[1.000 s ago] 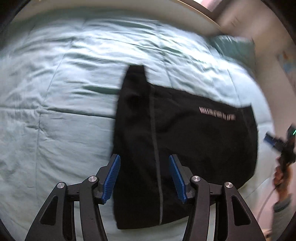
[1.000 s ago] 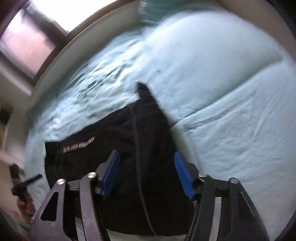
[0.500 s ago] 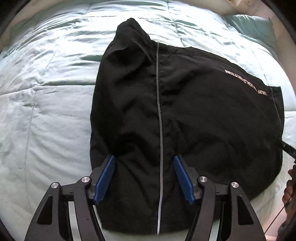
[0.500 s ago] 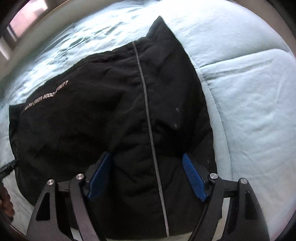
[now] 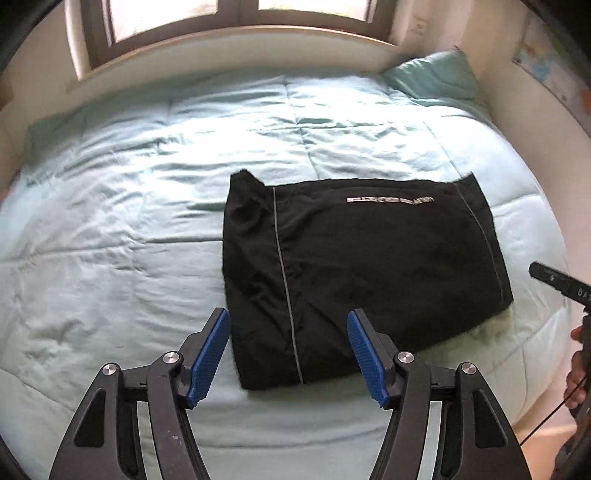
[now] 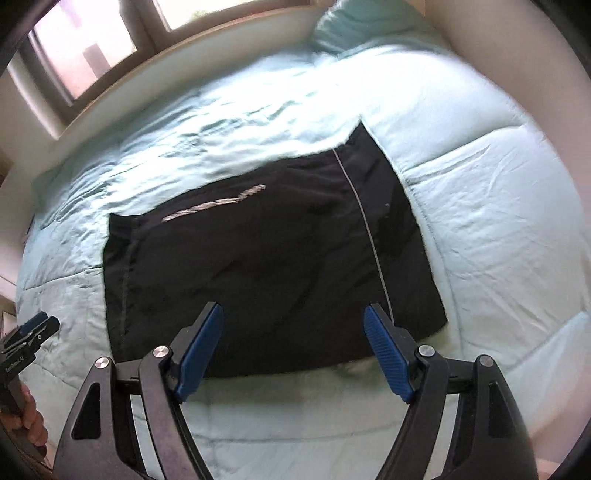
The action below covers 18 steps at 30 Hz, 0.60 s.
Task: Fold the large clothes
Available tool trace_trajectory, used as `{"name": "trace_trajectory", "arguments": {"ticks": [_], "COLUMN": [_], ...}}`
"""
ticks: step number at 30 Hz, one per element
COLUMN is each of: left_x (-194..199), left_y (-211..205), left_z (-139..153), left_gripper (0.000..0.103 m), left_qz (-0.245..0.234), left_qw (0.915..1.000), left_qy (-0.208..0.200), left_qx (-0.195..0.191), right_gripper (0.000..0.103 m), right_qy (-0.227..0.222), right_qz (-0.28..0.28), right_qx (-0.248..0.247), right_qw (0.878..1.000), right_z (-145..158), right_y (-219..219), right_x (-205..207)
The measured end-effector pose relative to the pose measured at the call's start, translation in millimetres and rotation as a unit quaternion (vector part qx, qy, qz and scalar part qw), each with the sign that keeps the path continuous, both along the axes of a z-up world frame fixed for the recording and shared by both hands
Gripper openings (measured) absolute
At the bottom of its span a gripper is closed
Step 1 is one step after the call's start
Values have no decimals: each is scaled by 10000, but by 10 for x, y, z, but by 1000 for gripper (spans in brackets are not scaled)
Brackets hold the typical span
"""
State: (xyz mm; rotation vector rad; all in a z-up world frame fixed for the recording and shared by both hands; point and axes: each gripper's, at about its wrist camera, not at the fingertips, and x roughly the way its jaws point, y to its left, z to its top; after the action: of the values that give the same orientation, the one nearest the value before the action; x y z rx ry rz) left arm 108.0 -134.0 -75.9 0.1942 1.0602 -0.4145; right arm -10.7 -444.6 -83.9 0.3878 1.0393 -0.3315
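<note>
A black garment point(image 5: 362, 266) with thin grey piping and a line of pale lettering lies folded into a rough rectangle on a light teal comforter point(image 5: 110, 258). It also shows in the right wrist view point(image 6: 266, 258). My left gripper point(image 5: 290, 354) is open and empty, held above the garment's near left corner. My right gripper point(image 6: 293, 354) is open and empty, above the garment's near edge. The right gripper shows at the right edge of the left wrist view point(image 5: 554, 278), and the left gripper at the left edge of the right wrist view point(image 6: 33, 332).
A teal pillow point(image 5: 436, 79) lies at the bed's far right corner. A window point(image 5: 236, 18) and sill run along the far side. A wall point(image 5: 535, 92) borders the right side of the bed.
Both grippers have pulled back and up from the garment, so it looks smaller and the window has come into view. The garment lies flat and has not moved.
</note>
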Motion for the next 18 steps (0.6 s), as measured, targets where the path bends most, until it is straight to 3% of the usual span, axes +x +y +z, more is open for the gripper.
{"name": "trace_trajectory", "arguments": {"ticks": [7, 12, 18], "left_x": [-402, -542, -761], "left_y": [169, 135, 34], "left_z": [555, 619, 683], "left_gripper": [68, 68, 68], "left_qz": [86, -118, -61], "left_qw": [9994, 9997, 9996], "left_qy": [-251, -121, -248], "left_qx": [-206, -161, -104], "right_gripper": [81, 82, 82], "right_qy": [9, 30, 85], "right_qz": [-325, -429, -212], "right_qx": [-141, -465, -834], "right_qw": [9994, 9980, 9963], "right_z": [478, 712, 804], "right_y": [431, 688, 784], "right_x": [-202, -356, -496]}}
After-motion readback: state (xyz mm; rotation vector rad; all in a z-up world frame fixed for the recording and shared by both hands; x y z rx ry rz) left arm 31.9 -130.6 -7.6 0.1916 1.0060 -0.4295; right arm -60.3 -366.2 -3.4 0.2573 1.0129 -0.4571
